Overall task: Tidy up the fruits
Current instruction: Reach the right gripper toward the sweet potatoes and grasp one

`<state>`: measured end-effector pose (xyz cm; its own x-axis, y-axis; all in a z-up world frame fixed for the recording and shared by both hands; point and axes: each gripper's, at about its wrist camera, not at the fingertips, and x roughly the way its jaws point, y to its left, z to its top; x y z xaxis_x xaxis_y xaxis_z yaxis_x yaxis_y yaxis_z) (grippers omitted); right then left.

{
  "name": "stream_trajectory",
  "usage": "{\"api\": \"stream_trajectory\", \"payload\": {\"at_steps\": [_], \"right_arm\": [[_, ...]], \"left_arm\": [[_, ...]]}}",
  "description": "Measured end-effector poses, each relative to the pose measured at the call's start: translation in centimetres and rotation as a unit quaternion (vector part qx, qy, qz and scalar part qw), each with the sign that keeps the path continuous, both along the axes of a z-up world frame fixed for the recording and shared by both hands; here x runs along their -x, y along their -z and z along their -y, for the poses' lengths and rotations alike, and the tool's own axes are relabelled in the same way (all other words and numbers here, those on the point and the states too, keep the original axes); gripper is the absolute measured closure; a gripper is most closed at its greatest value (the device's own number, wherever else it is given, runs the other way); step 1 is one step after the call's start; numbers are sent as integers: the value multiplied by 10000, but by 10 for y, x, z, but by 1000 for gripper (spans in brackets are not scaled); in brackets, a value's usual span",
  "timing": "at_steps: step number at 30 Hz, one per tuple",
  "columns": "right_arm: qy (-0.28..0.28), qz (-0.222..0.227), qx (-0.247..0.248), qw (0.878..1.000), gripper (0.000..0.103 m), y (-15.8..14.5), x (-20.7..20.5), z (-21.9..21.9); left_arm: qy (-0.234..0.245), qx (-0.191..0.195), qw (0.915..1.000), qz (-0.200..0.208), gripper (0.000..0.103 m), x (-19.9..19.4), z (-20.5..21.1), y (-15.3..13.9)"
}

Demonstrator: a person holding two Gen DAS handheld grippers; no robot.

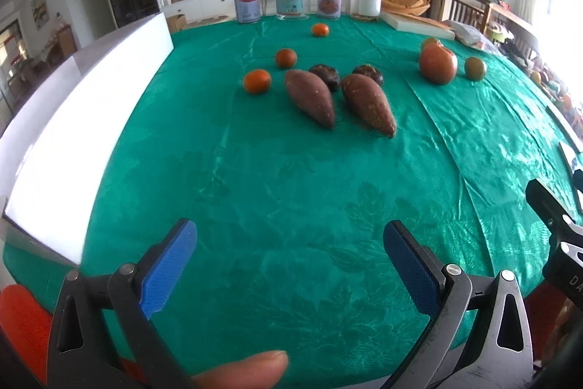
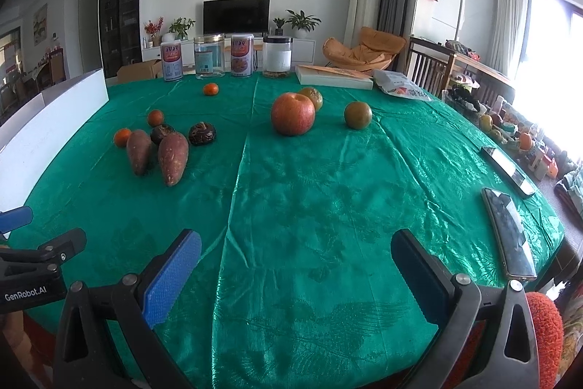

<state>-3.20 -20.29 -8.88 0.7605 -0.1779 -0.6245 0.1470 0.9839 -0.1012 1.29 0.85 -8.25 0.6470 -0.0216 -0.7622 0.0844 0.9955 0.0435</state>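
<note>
Two sweet potatoes (image 1: 309, 97) (image 2: 173, 157) lie side by side on the green tablecloth (image 1: 291, 188), with two dark mushrooms (image 1: 326, 75) (image 2: 202, 133) behind them. Three small oranges (image 1: 257, 81) (image 2: 155, 117) sit around that group. A red apple (image 2: 292, 113) (image 1: 437, 63) stands further right with two greenish fruits (image 2: 358, 115) (image 1: 474, 68) near it. My left gripper (image 1: 289, 265) is open above the near cloth, well short of the sweet potatoes. My right gripper (image 2: 297, 274) is open too, empty, near the table's front edge.
Several jars and cans (image 2: 242, 55) stand in a row at the far edge. A white foam board (image 1: 83, 119) lines the left side. A flat white box (image 2: 333, 76) and a bag (image 2: 400, 86) lie at the back right; two phones (image 2: 508, 232) lie at the right.
</note>
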Motion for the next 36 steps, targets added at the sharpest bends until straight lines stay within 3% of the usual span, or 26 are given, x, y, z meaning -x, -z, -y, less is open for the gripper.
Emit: {"api": "stream_trajectory", "payload": {"at_steps": [11, 15, 20, 36], "right_arm": [[-70, -748, -248, 9969, 0, 40, -48, 14], [-29, -935, -317, 9951, 0, 51, -51, 17], [-23, -888, -360, 9954, 0, 54, -49, 19], [-172, -868, -468, 9950, 0, 54, -45, 19]], "left_arm": [[-103, -106, 9989, -446, 0, -24, -4, 31], [-81, -2, 9992, -386, 0, -23, -7, 32], [-138, 211, 9989, -394, 0, -24, -11, 34], [-174, 217, 9984, -502, 0, -23, -11, 35]]}}
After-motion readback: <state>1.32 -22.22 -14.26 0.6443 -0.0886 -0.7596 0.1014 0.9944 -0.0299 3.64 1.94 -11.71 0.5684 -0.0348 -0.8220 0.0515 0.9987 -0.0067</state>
